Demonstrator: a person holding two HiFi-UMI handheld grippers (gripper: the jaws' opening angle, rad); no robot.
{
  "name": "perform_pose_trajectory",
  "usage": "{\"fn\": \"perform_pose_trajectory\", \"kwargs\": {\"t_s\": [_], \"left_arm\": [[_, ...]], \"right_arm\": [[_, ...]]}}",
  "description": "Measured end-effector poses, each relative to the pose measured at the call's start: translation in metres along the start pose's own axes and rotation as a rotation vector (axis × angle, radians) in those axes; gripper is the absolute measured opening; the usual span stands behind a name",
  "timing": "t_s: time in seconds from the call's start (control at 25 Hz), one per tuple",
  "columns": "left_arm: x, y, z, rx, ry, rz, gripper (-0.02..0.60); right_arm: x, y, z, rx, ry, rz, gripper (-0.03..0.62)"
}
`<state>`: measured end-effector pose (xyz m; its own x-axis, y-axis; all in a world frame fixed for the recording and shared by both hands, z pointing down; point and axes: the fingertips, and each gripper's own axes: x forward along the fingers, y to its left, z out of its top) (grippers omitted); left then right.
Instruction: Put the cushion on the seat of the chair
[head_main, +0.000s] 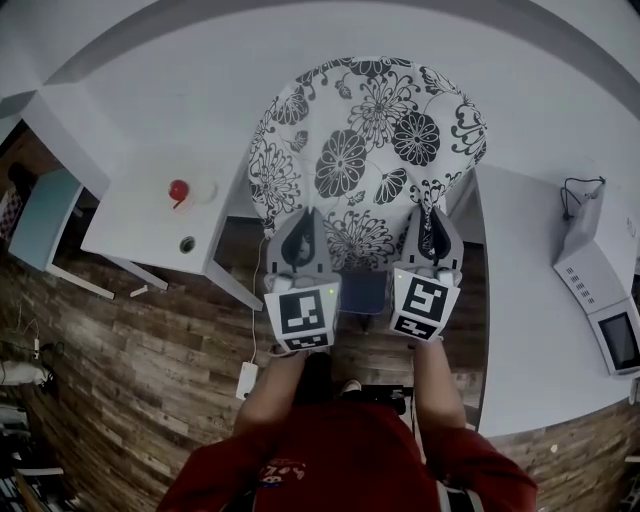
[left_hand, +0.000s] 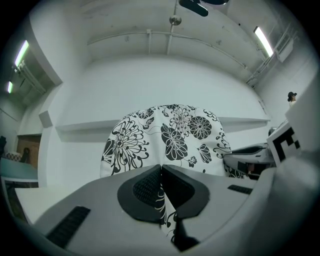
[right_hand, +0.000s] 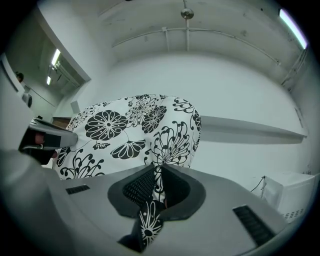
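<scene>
The cushion (head_main: 370, 140) is white with black flowers and is held up in front of me. My left gripper (head_main: 303, 222) is shut on its near left edge, and my right gripper (head_main: 430, 218) is shut on its near right edge. In the left gripper view the cushion (left_hand: 167, 132) rises beyond the jaws, with its fabric pinched between the dark pads (left_hand: 147, 187). The right gripper view shows the same cushion (right_hand: 135, 130), its cloth squeezed between the pads (right_hand: 140, 189) and hanging out below. A dark blue chair seat (head_main: 362, 292) shows low between the two grippers.
A white desk (head_main: 150, 215) at the left carries a red object (head_main: 178, 190) and a small cup (head_main: 204, 189). A white counter (head_main: 530, 300) with a white machine (head_main: 600, 290) runs along the right. Wood-look floor (head_main: 150, 360) lies below. A white wall stands behind the cushion.
</scene>
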<state>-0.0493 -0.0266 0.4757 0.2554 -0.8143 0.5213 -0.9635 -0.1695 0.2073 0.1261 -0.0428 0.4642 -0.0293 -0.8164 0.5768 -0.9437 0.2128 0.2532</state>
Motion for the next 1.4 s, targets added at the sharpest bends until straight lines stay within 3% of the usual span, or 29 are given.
{"fn": "perform_pose_trajectory", "kwargs": {"t_s": [0.4,0.6,0.64,0.76,0.84,1.4], "left_arm": [[0.0,-0.001,0.001,-0.029,0.006,-0.004,0.029],[-0.01,-0.004,0.0,-0.029,0.063,0.001,0.029],[-0.009,-0.004,-0.003,-0.025,0.043,0.001,0.029],[0.013,-0.003,-0.003,-0.012,-0.117,0.002,0.029],[0.014,-0.002,-0.009,-0.007,-0.156,0.004,0.029],[-0.008,-0.003,0.002,-0.039,0.032,-0.027,0.029]], "right_arm": [[-0.001,-0.001,0.004,-0.028,0.017,-0.008,0.051],[-0.009,-0.001,0.0,-0.013,0.069,0.011,0.051],[-0.009,-0.001,-0.001,-0.017,0.048,0.005,0.051],[0.013,-0.007,0.004,-0.056,-0.108,-0.034,0.051],[0.014,-0.005,0.0,-0.067,-0.144,-0.042,0.051],[-0.007,-0.002,0.005,-0.035,0.059,-0.031,0.051]]}}
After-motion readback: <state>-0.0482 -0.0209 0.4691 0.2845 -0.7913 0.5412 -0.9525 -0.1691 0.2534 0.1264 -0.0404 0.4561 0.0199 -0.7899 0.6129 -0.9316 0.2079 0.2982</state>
